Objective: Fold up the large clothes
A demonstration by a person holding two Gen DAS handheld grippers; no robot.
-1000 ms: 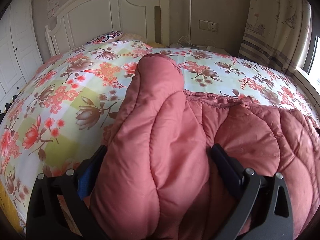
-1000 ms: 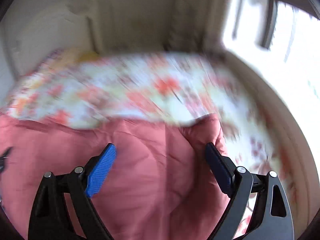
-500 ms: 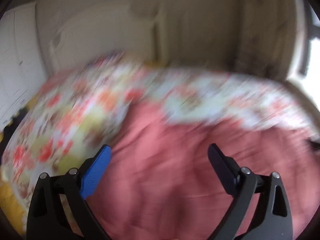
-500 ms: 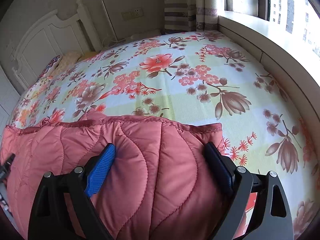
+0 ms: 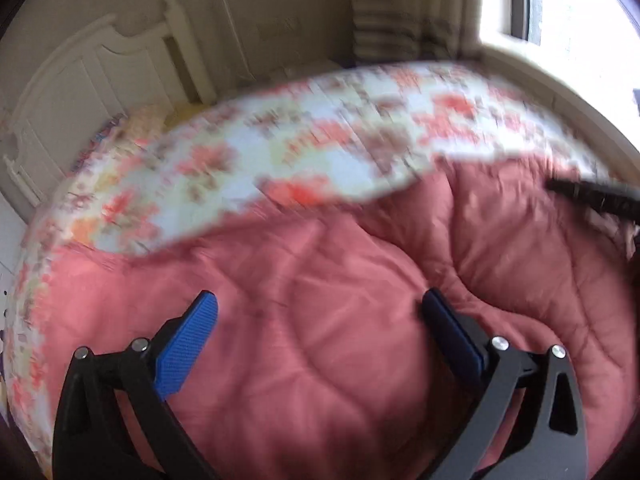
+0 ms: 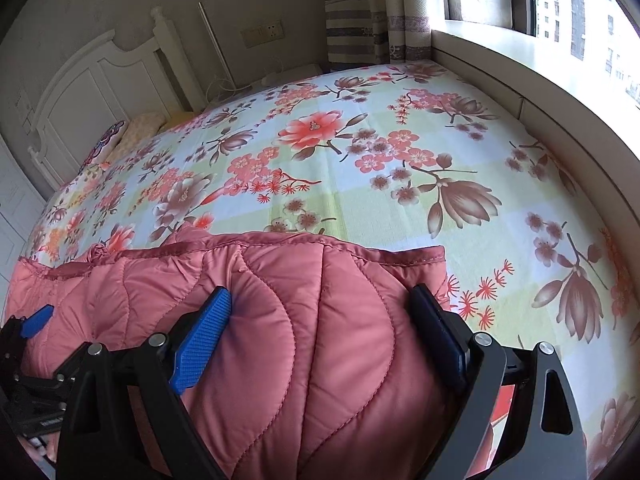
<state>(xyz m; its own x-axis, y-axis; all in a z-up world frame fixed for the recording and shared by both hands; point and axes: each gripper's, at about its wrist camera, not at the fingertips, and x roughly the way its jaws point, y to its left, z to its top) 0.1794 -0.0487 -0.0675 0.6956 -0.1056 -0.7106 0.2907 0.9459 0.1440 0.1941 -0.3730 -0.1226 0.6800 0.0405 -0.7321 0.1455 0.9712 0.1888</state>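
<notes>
A pink quilted puffer jacket [image 6: 304, 340] lies on the floral bedspread [image 6: 360, 184] at the near side of the bed. My right gripper [image 6: 320, 320] is open, its blue-padded fingers straddling a puffed part of the jacket near its right edge. My left gripper [image 5: 320, 320] is open and empty just above the jacket [image 5: 340, 340]; this view is motion-blurred. The left gripper also shows at the left edge of the right wrist view [image 6: 28, 332]. The right gripper's dark tip shows at the right of the left wrist view [image 5: 592, 196].
A white headboard [image 6: 104, 84] stands at the far left with pillows [image 6: 136, 132] before it. A window ledge [image 6: 532, 92] runs along the bed's right side. Curtains [image 6: 360, 12] and a wall socket [image 6: 262, 34] are at the back.
My left gripper has let go of the raised jacket sleeve, which now lies flat, and has swung right. My right gripper has settled over the jacket's right part.
</notes>
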